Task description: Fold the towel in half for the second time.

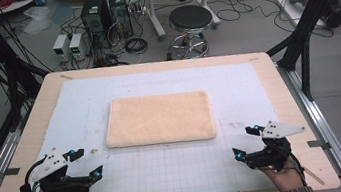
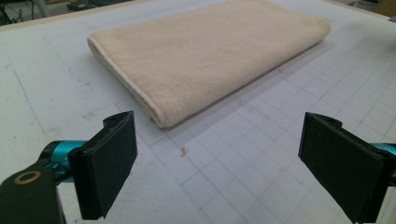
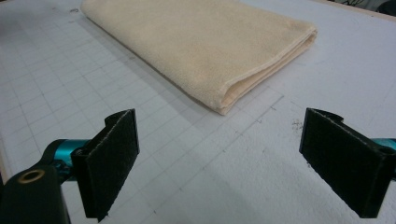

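On gridded white mat (image 1: pixel 168 169), folded fluffy beige towel (image 1: pixel 159 119), both grippers' flat black jaws wide apart, empty

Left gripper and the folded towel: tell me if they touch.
Apart. The left gripper view shows the left gripper open, with bare gridded mat between its fingers and the folded towel.

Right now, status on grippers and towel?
Left gripper open, right gripper open, both empty. Folded towel flat on grid mat, untouched. Nothing between.
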Available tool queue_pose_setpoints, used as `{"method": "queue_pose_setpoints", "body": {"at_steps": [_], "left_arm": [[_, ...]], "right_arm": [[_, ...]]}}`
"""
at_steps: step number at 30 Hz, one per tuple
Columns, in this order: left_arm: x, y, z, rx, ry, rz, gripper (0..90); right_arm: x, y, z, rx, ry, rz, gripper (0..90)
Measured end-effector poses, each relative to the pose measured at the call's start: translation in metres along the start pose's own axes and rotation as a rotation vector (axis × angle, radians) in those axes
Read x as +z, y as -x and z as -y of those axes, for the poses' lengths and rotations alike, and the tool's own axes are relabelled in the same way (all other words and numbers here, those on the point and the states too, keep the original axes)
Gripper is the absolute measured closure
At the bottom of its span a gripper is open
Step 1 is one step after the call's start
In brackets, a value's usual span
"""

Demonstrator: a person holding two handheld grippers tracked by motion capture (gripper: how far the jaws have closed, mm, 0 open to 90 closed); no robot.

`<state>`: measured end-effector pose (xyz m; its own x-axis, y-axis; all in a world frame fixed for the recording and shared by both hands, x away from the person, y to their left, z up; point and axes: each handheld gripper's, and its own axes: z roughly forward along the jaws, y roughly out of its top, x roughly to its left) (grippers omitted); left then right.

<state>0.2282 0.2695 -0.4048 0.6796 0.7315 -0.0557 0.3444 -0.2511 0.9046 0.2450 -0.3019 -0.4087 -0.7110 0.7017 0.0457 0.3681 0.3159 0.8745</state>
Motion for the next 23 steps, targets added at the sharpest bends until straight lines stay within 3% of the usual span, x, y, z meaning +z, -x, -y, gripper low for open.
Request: {"method": "queue_pose_setpoints", "body": {"at_steps": [12, 23], "left_arm": [[-0.012, 0.003, 0.010, 0.005, -0.016, -0.014, 12.2], [-0.013, 0.002, 0.011, 0.011, -0.019, -0.021, 12.2]], "right_arm": [[-0.011, -0.005, 0.004, 0.000, 0.019, 0.002, 11.2], [-0.010, -0.007, 0.005, -0.012, 0.015, -0.005, 11.2]]}}
